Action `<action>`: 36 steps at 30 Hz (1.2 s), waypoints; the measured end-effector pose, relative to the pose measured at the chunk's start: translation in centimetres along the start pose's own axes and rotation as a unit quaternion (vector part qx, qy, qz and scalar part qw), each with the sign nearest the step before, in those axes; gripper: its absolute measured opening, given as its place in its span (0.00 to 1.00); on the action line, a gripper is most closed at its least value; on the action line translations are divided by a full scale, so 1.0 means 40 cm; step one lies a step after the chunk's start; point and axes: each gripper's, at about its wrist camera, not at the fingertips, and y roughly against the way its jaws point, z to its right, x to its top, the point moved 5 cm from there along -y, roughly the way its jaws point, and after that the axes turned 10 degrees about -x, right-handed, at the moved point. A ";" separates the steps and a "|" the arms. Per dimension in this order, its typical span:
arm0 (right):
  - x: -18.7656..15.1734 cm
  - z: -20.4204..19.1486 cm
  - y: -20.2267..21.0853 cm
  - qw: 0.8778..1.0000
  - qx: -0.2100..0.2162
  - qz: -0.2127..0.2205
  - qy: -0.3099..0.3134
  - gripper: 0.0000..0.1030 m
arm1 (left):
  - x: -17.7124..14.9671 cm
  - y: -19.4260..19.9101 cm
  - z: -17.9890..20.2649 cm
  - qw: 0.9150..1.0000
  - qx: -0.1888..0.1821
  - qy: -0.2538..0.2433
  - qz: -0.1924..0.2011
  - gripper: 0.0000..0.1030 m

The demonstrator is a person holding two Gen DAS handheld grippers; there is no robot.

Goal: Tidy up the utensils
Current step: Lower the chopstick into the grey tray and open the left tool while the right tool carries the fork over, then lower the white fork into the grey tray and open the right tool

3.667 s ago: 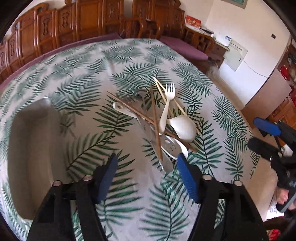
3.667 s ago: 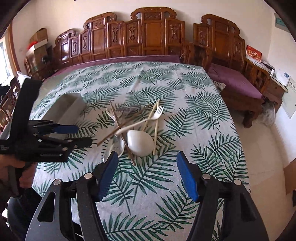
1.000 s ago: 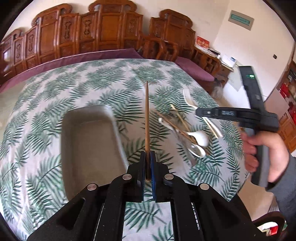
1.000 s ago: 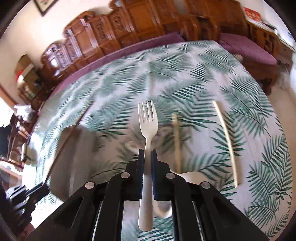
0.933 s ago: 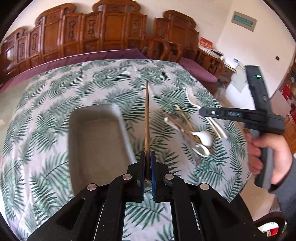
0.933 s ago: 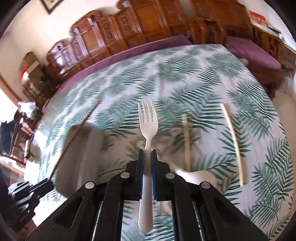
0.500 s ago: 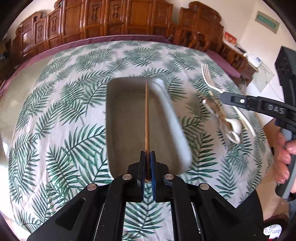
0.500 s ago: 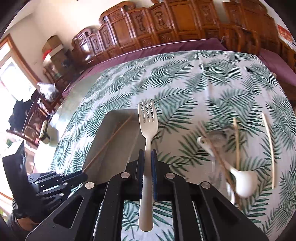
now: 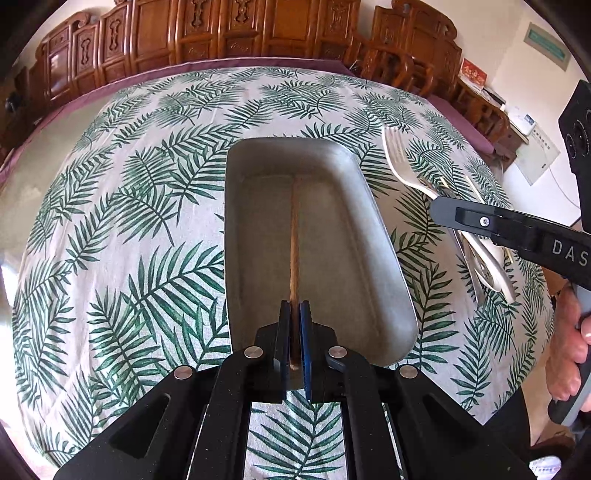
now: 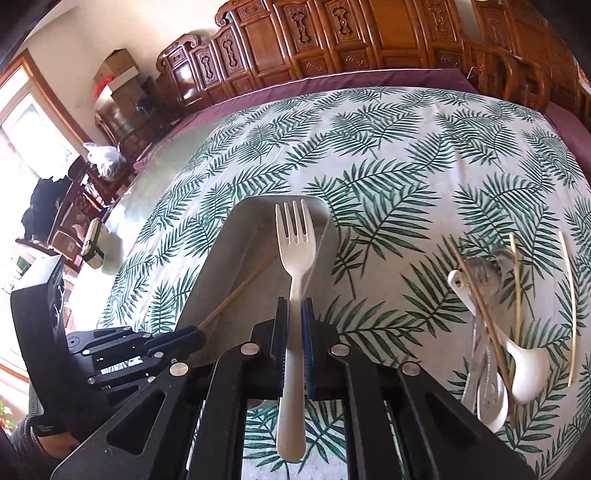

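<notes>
My left gripper (image 9: pixel 294 314) is shut on a brown wooden chopstick (image 9: pixel 294 236) that points forward over the grey tray (image 9: pixel 384 258). In the right wrist view the same chopstick (image 10: pixel 240 291) slants over the tray (image 10: pixel 207 295) from the left gripper (image 10: pixel 195 338). My right gripper (image 10: pixel 293 314) is shut on the handle of a white fork (image 10: pixel 295 243), whose tines hang above the tray's far right corner. The left wrist view shows that fork (image 9: pixel 400 162) sticking out of the right gripper (image 9: pixel 439 208) just right of the tray.
A pile of utensils (image 10: pixel 491 332) lies right of the tray: white spoons, a metal slotted spoon, a brown chopstick and pale chopsticks (image 10: pixel 570 295). The leaf-print tablecloth (image 9: pixel 129 221) covers the table. Carved wooden chairs (image 9: pixel 221 33) line the far side. A hand (image 9: pixel 569 354) holds the right gripper.
Both grippers have swung left from the utensil pile to the tray. The chopstick now hangs lower over the tray's middle and the fork sits above its right side. Both grips are unchanged.
</notes>
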 end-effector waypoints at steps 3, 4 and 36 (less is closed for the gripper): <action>0.002 -0.020 -0.011 1.000 0.004 -0.002 0.007 0.09 | -0.001 0.009 0.002 1.000 -0.004 -0.001 0.003 0.11; 0.003 -0.025 -0.015 1.000 0.005 -0.003 0.009 0.09 | 0.000 0.018 0.002 1.000 -0.006 0.000 0.008 0.16; -0.001 -0.076 -0.024 0.998 0.033 0.023 0.046 0.11 | 0.040 0.177 -0.050 0.997 0.034 0.018 0.069 0.43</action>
